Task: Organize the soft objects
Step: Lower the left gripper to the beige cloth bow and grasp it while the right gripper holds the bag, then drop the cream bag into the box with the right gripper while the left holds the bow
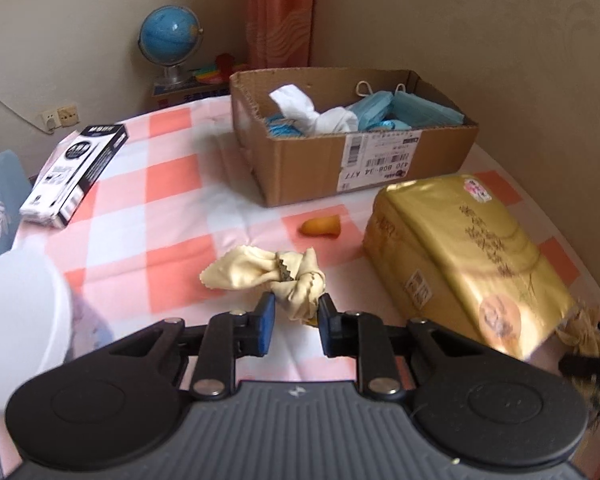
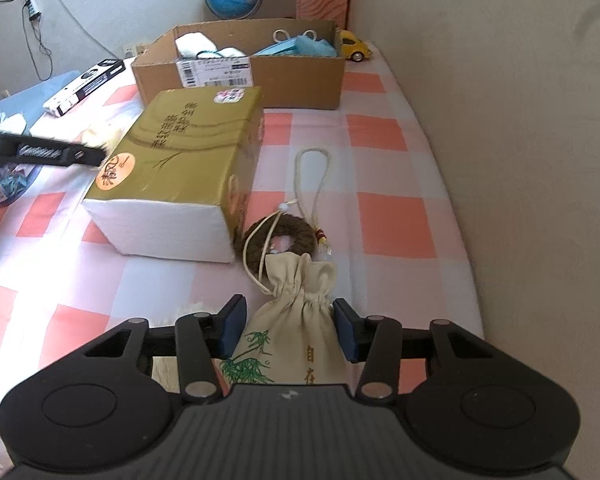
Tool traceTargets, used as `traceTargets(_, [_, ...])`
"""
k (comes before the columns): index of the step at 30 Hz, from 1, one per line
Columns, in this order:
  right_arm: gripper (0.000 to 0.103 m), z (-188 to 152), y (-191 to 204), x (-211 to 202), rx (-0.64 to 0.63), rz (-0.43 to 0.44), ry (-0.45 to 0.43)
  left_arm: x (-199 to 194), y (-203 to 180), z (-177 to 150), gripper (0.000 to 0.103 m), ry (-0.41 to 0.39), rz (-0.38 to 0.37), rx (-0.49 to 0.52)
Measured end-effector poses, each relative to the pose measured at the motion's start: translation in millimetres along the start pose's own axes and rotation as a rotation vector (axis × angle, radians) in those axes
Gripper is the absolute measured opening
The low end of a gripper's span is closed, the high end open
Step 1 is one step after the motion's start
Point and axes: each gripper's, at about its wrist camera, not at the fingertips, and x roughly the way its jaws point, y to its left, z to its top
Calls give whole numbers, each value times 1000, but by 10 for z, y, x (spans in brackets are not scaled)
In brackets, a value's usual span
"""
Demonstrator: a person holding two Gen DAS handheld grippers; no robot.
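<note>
Left hand-held gripper [image 1: 296, 312] pinching cloth [image 1: 268, 276], masks [image 1: 400, 112] in cardboard box [image 1: 300, 168]

Both views are pretty bright, soft daylight with a warm cast. Glare blows out the white bowl [image 1: 20, 320] at 9 o'clock and the gold box's [image 2: 172, 184] white end. Fisheye bends the edges, corners go dark.

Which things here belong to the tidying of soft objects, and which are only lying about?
For the job: cream cloth, drawstring pouch, cardboard box holding face masks.

Lying about: gold box, globe, toy car, black-and-white carton.
</note>
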Motion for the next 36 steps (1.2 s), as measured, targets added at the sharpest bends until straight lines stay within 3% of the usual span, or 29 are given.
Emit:
traceTargets(4, [54,-8,-59,-57,16,-2,-9,-63,8,-83,30,20,12,5])
traceTargets(8, [57,-29,-71,-62,19,-8,0,-43,-13,-105,63,11,38,7])
traceTargets(10, [60,-42,-67,-53,21,-4,11,-32,-23,-93,67,-3,46,8])
traceTargets(19, [60,-38,-34,4,27,-14,21,166,-81,-15,65,15,55,20])
traceTargets(24, [51,-21,-28,12,25,-36,18,192,-69,-1,32,24,60,15])
traceTargets(26, [50,-15,-57,-5,34,-31,15,169,-40,8,25,28,56,9])
traceTargets(36, [50,63,-166,-327,43,-54,-72,-255,-43,15,24,-3,75,62])
